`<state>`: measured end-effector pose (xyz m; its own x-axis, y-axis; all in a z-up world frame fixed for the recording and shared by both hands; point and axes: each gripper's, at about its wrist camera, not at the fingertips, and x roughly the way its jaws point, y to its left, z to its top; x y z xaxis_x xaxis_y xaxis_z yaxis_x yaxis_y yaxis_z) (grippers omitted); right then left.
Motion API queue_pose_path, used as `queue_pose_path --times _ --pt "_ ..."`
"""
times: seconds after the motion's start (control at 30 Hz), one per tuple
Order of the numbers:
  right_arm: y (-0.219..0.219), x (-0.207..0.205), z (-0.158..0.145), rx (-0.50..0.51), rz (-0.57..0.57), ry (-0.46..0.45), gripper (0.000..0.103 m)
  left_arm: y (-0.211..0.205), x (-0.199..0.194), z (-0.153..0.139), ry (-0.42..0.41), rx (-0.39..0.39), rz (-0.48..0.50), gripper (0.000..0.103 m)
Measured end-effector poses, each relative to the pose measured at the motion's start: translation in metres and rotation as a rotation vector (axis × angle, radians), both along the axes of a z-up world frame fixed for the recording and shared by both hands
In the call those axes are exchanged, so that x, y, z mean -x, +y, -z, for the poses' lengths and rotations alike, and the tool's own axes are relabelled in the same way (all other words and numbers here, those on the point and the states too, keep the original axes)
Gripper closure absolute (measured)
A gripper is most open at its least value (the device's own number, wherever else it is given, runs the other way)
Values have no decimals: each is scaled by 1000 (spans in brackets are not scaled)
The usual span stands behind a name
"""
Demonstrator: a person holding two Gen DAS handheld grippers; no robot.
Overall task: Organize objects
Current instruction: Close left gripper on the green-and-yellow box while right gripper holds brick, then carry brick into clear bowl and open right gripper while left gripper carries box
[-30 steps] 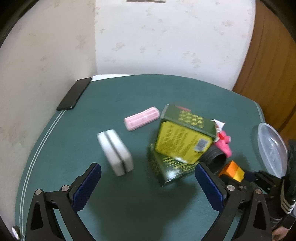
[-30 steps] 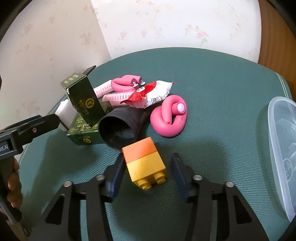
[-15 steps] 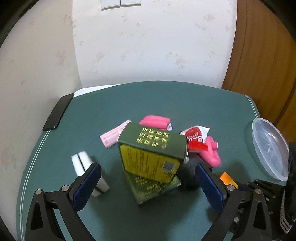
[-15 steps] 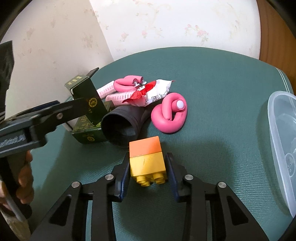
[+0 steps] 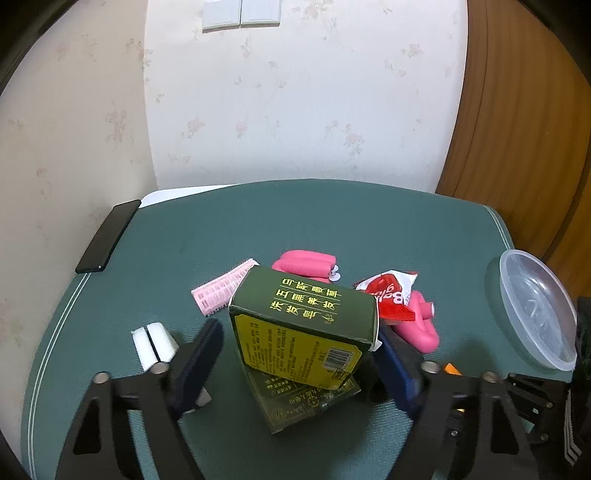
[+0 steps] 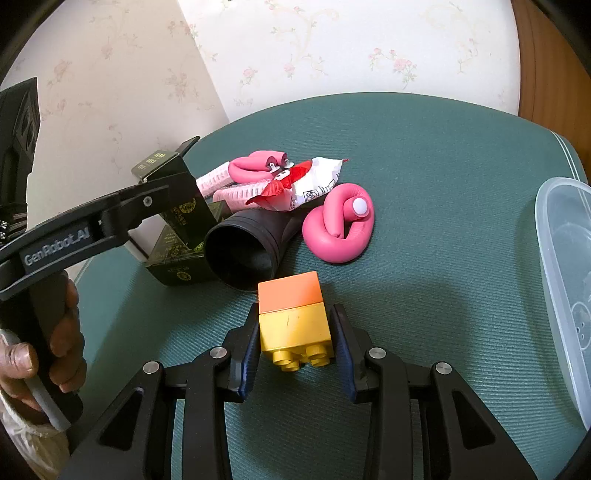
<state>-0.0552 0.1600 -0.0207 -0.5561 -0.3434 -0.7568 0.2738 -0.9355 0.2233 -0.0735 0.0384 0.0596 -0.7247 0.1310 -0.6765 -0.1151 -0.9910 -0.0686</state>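
I see a dark phone (image 5: 108,237) lying at the far left edge of the green desk (image 5: 332,221), with light switches (image 5: 241,14) on the flowered wall (image 5: 303,110) behind

A round worktop (image 5: 332,221) with a green ribbed cover carries a black phone (image 5: 109,236) at its left edge, a clear plastic lid (image 5: 535,306) at the right, and a central cluster: white block (image 5: 155,345), flat green box (image 5: 310,402), pink rollers (image 5: 221,291), black tube (image 6: 247,247), coiled pink roller (image 6: 338,225).
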Motion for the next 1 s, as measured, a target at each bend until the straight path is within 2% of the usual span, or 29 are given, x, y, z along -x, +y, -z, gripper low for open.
queue_pose_path --times 0.63,1.0 --pt "13 -1 0 5 1 11 66 2 -22 -14 114 65 -5 29" --pt "25 -7 -16 -21 49 97 66 9 -36 -22 172 108 -23 29"
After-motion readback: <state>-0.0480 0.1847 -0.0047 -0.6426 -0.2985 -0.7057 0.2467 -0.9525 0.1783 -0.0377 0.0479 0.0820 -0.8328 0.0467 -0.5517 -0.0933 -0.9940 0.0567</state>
